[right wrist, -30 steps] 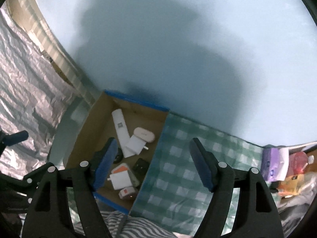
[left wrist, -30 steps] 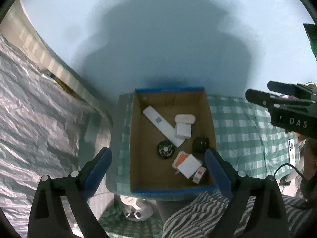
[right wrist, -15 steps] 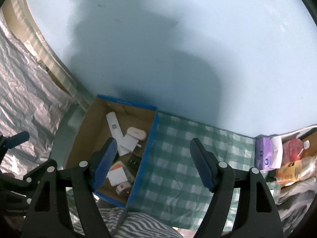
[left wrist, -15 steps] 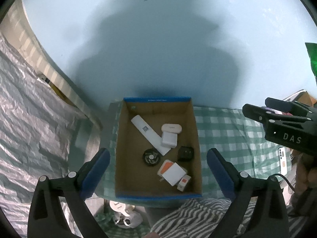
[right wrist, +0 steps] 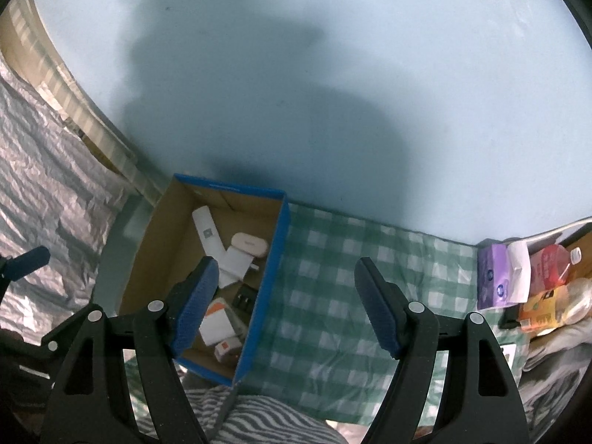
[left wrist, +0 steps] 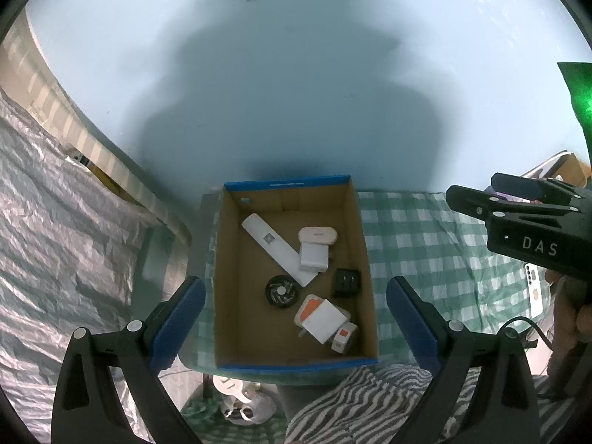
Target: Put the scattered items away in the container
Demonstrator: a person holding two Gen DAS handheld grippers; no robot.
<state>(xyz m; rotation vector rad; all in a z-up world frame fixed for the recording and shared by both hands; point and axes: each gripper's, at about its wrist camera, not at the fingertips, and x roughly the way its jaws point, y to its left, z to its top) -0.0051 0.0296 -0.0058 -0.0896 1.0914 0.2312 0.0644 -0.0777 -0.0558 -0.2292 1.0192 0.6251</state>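
A pale blue wall is filling the background, with a broad shadow lying across it, and below it a green and white checked cloth is covering the surface in front of you. Crinkled silver sheeting is spreading out on the left. A cardboard box with blue edges is sitting on the cloth against the wall, open at the top. Inside it, a long white bar-shaped device is lying diagonally, a white oval case and a white square charger are resting beside it, and a round black fan is sitting near the middle. A small black cube is lying by the right wall of the box, and a white and orange adapter with a smaller orange-marked block is lying toward the near right corner. You are holding the left gripper above the box with its blue-padded jaws standing wide apart and nothing between the pads. You are holding the right gripper over the box's right wall and the bare cloth, its jaws also apart and gripping nothing. At the far right, a purple packet and a red bottle are lying among other packaged goods off the cloth. Striped black and white fabric is showing at the bottom edge.
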